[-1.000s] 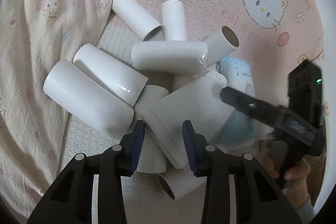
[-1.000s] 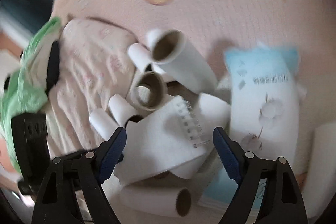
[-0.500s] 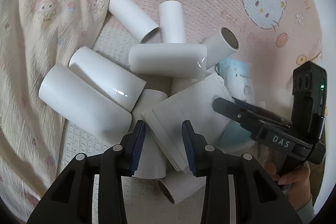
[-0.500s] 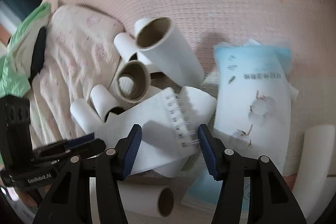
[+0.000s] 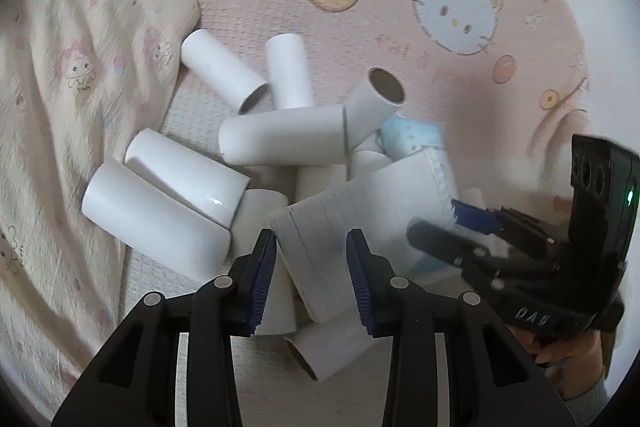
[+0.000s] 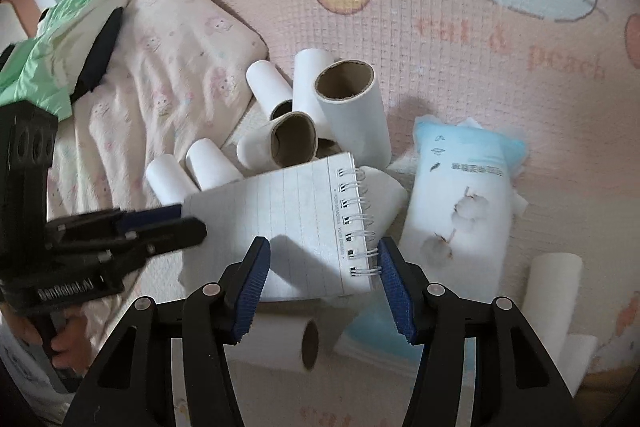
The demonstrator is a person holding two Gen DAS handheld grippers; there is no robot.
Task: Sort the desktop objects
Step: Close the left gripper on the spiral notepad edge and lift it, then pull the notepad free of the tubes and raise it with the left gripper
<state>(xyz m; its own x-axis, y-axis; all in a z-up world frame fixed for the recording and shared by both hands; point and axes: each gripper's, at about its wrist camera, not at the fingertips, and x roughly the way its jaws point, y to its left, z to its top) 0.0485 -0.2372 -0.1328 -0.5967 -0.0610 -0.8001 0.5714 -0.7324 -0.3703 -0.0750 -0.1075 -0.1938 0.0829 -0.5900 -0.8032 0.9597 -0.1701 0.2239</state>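
A lined spiral notebook lies atop a heap of smooth white cardboard tubes on the pink quilted mat. The right gripper clamps its wire edge; the left gripper straddles its far end, jaws half-wide. A soft blue-white tissue pack lies beside it.

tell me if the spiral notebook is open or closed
Open. In the right wrist view the spiral notebook shows a bare lined page facing up, coil along its right edge, no cover over it, resting on the pile of white tubes.

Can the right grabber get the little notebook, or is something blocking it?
Probably yes. The notebook lies on top of the tubes, and the right gripper already has it between its fingers, nothing covering it.
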